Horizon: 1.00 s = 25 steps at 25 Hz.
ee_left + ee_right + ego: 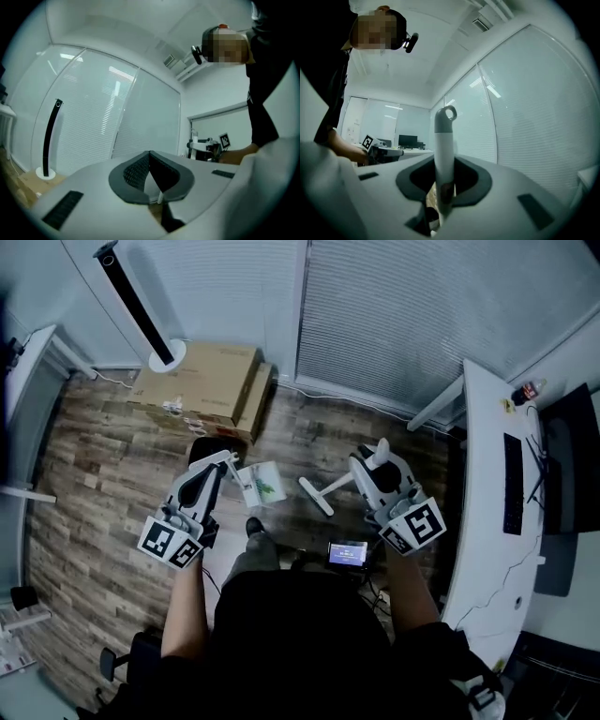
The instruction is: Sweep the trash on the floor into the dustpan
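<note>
In the head view my left gripper hangs above the wooden floor, just left of a white dustpan with green scraps in it. In its own view the left gripper has its dark pads closed together. A thin white sliver shows low at their seam; I cannot tell what it is. My right gripper is shut on the white broom handle, whose grey looped end stands up between the jaws. The broom head points toward the dustpan.
Cardboard boxes and a black pole on a round white base stand by the blinds. A white desk with a keyboard and a bottle runs along the right. A small lit screen is at my waist.
</note>
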Available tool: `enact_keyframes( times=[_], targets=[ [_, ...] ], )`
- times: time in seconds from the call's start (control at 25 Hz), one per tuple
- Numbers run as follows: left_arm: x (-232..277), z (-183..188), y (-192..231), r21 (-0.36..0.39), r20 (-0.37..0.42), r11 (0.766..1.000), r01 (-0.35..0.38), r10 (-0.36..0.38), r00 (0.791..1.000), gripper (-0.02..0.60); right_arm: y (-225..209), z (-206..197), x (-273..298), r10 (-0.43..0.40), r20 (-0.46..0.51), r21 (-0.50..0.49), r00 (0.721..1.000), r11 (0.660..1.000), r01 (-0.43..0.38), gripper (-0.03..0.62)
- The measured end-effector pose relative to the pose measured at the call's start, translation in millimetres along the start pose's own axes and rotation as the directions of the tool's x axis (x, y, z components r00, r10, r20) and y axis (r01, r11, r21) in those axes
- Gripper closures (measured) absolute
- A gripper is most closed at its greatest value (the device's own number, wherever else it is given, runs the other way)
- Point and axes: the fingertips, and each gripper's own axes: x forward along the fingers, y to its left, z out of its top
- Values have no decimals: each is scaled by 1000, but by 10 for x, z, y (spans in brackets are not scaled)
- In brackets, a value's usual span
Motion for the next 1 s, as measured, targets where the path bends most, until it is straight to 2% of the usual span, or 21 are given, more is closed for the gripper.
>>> enact_keyframes(
  times=[0.2, 0.32, 0.44, 0.56, 0.68, 0.88, 1.0],
  targets=[
    [-255, 104, -609, 16, 64, 1000, -1, 0, 998, 588, 59, -86, -554, -10, -38, 30, 999, 999, 11, 517],
    [-433, 102, -897, -7, 110, 1000, 10, -9, 994, 588, 142, -150, -859, -33, -32, 57, 999, 998, 35, 516],
    [-588, 12, -1104, -24, 93, 999, 22, -20, 995, 588, 264, -215, -1103, -52, -25, 75, 998, 996, 54, 516],
    [-743, -114, -1195, -20, 52, 1000, 10, -9, 999, 588, 443, -261, -1279, -52, -26, 84, 998, 995, 54, 516],
    [-890, -212, -1217, -40, 46, 999, -8, 9, 999, 588, 641, -309, -1412, -71, -32, 88, 997, 993, 73, 516],
    [-1140, -320, -1318, -53, 53, 998, -15, 18, 998, 588, 930, -375, -1675, -156, -41, 86, 987, 984, 159, 516],
    [-1347, -278, -1355, -30, 51, 999, -13, 14, 999, 588, 1135, -361, -1785, -186, -60, 86, 981, 978, 190, 516]
  ],
)
